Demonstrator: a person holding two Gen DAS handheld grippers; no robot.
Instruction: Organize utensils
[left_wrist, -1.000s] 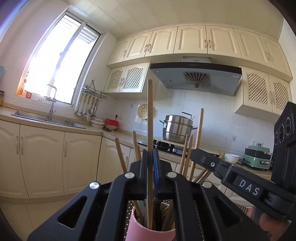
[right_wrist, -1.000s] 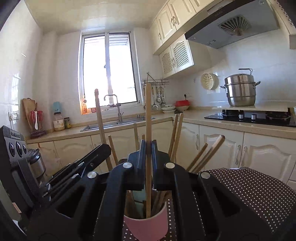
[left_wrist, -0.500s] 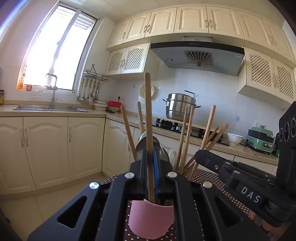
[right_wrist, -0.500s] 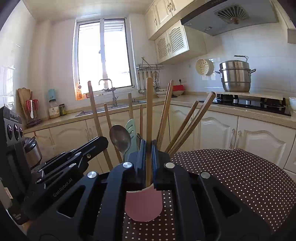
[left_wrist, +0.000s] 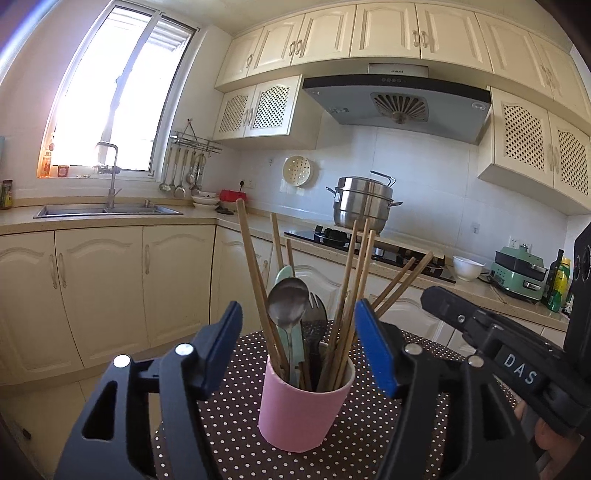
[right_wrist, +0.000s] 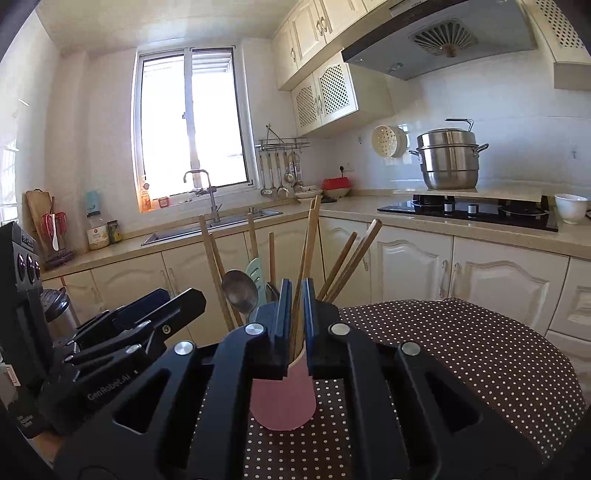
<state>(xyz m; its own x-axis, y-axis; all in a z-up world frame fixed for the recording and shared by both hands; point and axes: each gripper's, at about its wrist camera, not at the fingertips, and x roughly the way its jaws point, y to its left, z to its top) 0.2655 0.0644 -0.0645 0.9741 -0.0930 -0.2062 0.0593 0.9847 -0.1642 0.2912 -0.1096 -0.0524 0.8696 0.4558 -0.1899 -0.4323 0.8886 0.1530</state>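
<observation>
Pink cup (left_wrist: 306, 406) upright, wooden chopsticks (left_wrist: 255, 280), spoon (left_wrist: 288, 302) inside

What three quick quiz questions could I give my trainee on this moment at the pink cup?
1. True or false: the left gripper is clamped on a chopstick.
2. What does the right gripper have between its pads?
A. metal spoon
B. chopstick
C. nothing
3. Fill in: the pink cup stands on a brown cloth with white ____.

Key:
1. False. Its blue pads stand wide apart, either side of the utensils, gripping nothing.
2. B. A wooden chopstick runs up through the narrow gap; the metal spoon stands free to the left.
3. Dots, as the polka-dot cloth shows.
</observation>
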